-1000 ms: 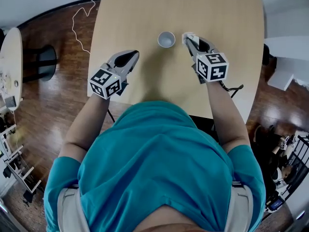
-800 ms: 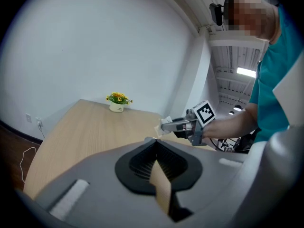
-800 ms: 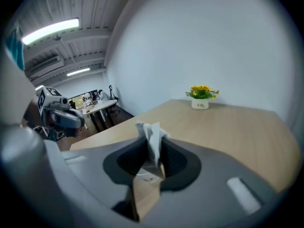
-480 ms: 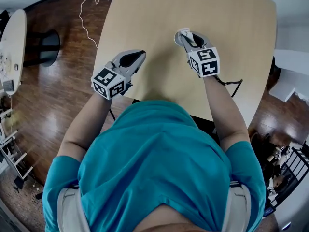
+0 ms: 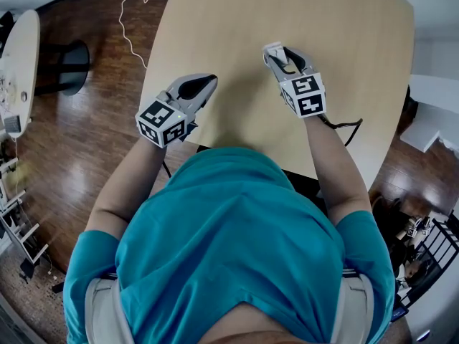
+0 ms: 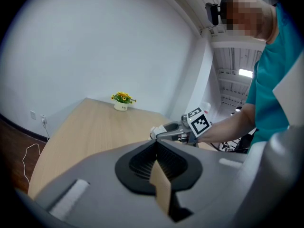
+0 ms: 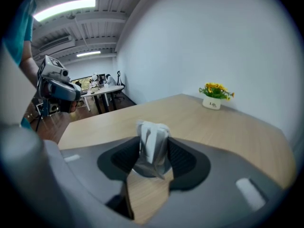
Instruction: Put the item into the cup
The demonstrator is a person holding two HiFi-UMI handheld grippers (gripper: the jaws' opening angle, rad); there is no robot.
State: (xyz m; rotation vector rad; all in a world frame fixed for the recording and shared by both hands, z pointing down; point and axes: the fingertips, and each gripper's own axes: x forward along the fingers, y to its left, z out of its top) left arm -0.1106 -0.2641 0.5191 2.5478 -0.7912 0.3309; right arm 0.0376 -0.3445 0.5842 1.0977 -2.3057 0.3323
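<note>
The item (image 7: 153, 139) stands upright over the cup (image 7: 144, 170), perhaps partly in it, toward the middle of the table (image 5: 344, 84); the flower pot (image 7: 212, 103) sits well beyond, at the table's far end.

There are two grippers, the left gripper (image 5: 203, 86) and the right gripper (image 5: 272, 51). There are two marker cubes, one (image 5: 159, 122) on the left gripper and one (image 5: 307, 97) on the right. There is one big surface (image 5: 344, 63) and one flower pot (image 6: 123, 102). There is one white item (image 7: 152, 137), between the right gripper's jaws, which have just been opening. There is one cup (image 7: 148, 168), mostly hidden. On the floor lies one white cord (image 5: 136, 13). There is one round table (image 5: 18, 70) at the side.
</note>
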